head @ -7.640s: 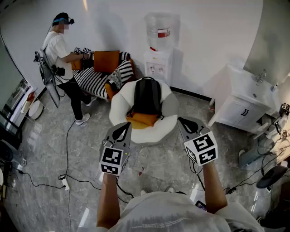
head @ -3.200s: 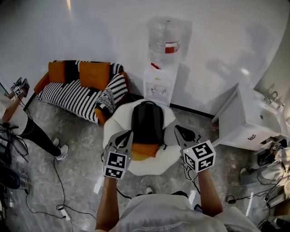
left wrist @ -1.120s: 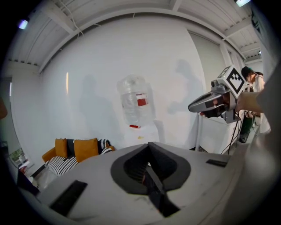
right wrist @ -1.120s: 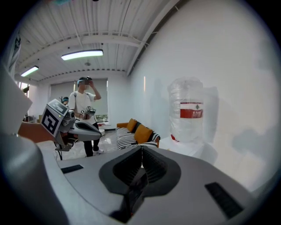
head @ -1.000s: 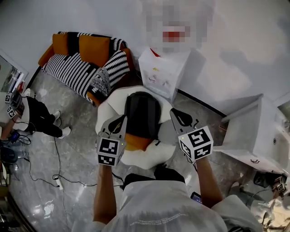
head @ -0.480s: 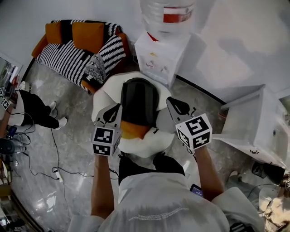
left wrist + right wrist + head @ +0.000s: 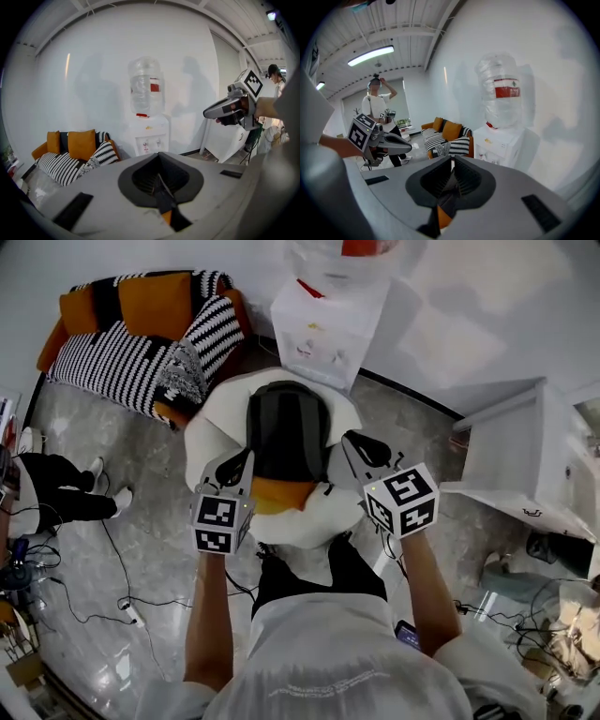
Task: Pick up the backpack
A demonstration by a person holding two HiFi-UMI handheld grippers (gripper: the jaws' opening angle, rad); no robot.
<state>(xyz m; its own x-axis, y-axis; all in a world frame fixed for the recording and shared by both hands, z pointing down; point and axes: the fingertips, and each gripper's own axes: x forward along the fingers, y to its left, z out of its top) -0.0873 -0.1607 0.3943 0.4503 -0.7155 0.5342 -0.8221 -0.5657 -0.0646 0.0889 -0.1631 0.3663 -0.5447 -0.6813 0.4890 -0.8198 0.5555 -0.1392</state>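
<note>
The black backpack [image 7: 287, 430] leans upright on a white round armchair [image 7: 208, 430], with an orange cushion [image 7: 279, 494] at its foot. In the head view my left gripper [image 7: 232, 468] hovers at the backpack's lower left side, jaws shut and empty. On the other side my right gripper [image 7: 360, 446] is level with the bag's lower right, also shut on nothing. In the left gripper view my left gripper [image 7: 159, 177] shows only a thin slit, with orange and dark behind it. The right gripper view shows my right gripper [image 7: 451, 180] the same way.
A water dispenser [image 7: 323, 315] stands against the wall right behind the armchair. A striped sofa [image 7: 127, 343] with orange cushions is at the left, a white cabinet [image 7: 525, 460] at the right. Cables [image 7: 122, 601] lie on the floor, and another person's legs [image 7: 52, 493] are at far left.
Both grippers have sunk and moved in toward the armchair, one on each side of the backpack. The armchair and backpack sit closer below me. Both jaws stay shut.
</note>
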